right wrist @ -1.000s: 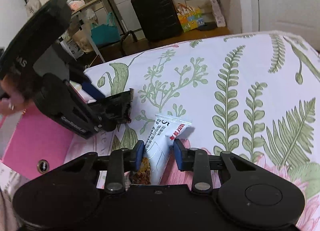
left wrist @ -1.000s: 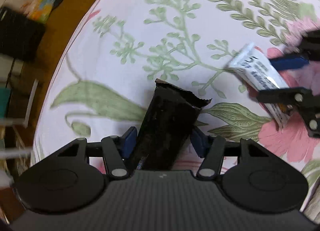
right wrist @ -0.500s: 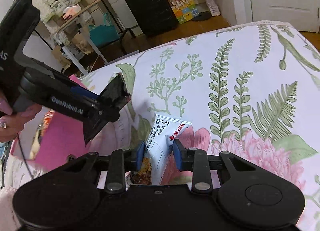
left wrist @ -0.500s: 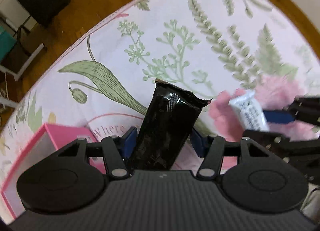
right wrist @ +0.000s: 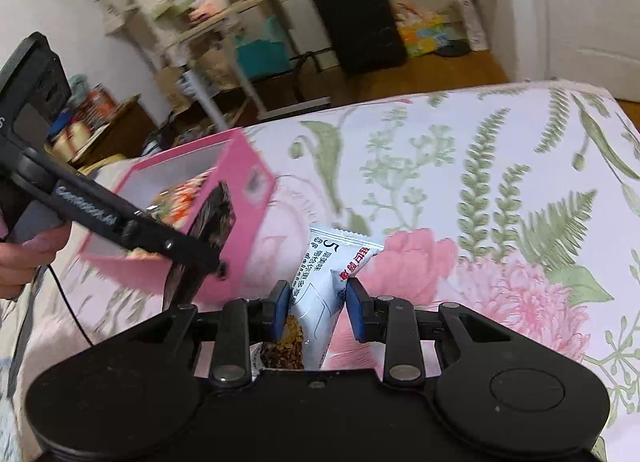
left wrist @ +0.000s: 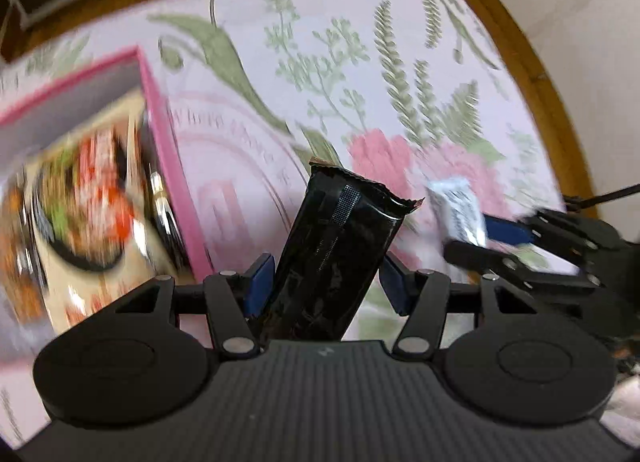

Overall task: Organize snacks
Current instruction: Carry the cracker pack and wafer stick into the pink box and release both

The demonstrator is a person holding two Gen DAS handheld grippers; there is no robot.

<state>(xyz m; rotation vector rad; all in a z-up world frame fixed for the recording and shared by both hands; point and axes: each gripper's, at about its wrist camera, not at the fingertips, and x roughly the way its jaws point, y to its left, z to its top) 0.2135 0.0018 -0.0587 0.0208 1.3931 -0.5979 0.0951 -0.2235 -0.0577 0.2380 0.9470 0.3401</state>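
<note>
A black snack packet (left wrist: 332, 254) stands upright in my left gripper (left wrist: 326, 286), whose blue pads are shut on its sides. A white snack bar (right wrist: 328, 274) with printed text is pinched in my right gripper (right wrist: 316, 310), which is also shut. Both hang above the floral bedsheet (right wrist: 480, 190). A pink box (left wrist: 160, 142) holding several colourful snack packs lies to the left of the black packet. In the right wrist view the left gripper (right wrist: 200, 238) holds the black packet (right wrist: 216, 214) at the pink box (right wrist: 248, 198). The right gripper (left wrist: 476, 236) with the white bar (left wrist: 456, 202) is to the right.
A person's hand (right wrist: 24, 262) grips the left tool's handle. Beyond the bed's edge are a wooden floor (right wrist: 432, 70), a black suitcase (right wrist: 360, 22), a wire shelf rack (right wrist: 192, 42) and a white door (right wrist: 580, 14). A wall (left wrist: 580, 22) runs along the bed's far side.
Both grippers rose with their snacks still held. The left one rolled and swung leftward, bringing the pink box into its view. The right gripper followed closer to the box.
</note>
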